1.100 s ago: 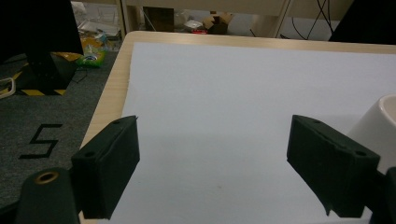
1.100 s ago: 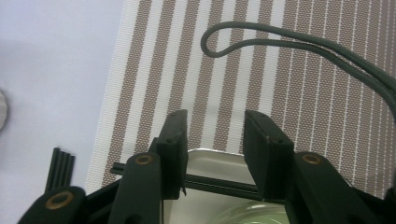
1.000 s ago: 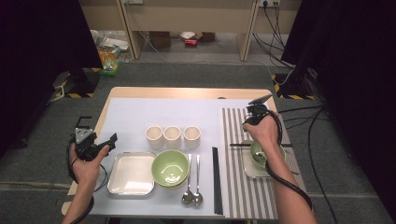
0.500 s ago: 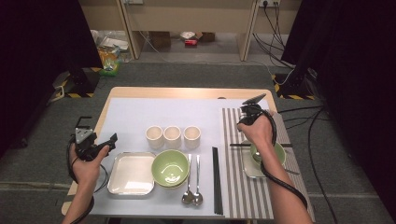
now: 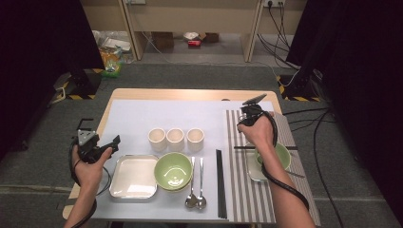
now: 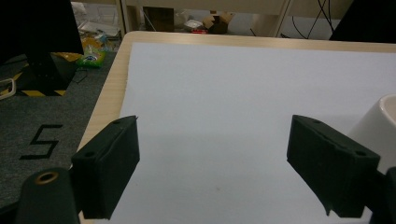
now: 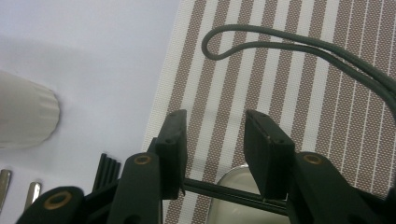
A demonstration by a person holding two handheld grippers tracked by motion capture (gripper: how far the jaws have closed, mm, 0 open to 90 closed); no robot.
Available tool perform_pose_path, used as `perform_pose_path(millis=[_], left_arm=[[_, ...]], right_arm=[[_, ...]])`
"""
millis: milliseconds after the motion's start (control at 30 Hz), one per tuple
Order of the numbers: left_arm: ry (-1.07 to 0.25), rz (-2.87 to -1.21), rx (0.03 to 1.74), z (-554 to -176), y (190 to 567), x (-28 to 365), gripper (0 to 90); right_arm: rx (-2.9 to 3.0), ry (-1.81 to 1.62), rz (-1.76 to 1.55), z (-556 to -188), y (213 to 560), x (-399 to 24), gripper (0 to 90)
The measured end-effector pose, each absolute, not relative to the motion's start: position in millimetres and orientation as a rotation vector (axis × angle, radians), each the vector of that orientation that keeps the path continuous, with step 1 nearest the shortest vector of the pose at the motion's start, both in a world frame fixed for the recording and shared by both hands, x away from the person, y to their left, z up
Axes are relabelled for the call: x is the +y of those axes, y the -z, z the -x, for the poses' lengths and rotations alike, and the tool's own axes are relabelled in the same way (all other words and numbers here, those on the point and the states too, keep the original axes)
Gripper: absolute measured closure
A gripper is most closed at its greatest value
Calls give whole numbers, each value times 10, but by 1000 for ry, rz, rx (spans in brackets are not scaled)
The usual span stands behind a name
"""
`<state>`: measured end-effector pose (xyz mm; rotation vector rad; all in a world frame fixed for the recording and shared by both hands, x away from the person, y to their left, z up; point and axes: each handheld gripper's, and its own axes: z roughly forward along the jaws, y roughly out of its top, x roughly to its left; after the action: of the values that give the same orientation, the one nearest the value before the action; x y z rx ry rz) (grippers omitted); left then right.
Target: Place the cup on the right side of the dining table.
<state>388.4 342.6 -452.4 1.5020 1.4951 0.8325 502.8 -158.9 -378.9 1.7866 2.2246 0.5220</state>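
Over striped placemat (image 5: 237, 190), right hand-held gripper (image 7: 215, 122) spread, pinching nothing, just above black chopstick (image 7: 219, 192) laid across plate (image 5: 251, 172) by green bowl (image 5: 283, 154); left hand-held gripper (image 6: 215, 135) spread, empty at counter (image 6: 107, 93) edge; looks set down, next probably reaching for the chopsticks (image 5: 219, 183) mid-counter.

Cup (image 6: 380, 122) cut off by edge.

mat (image 5: 247, 190): brown-white stripes | bowl (image 5: 173, 171): green | chopsticks (image 5: 221, 183): black
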Motion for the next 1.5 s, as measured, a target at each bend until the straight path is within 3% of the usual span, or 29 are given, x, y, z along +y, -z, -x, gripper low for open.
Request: perform_pose_path(millis=[1500], left_arm=[[-820,-1494,1489,-3827,4518,3469,162]], right_arm=[[2375,-600,-1664,-5044,3765,-556,605]])
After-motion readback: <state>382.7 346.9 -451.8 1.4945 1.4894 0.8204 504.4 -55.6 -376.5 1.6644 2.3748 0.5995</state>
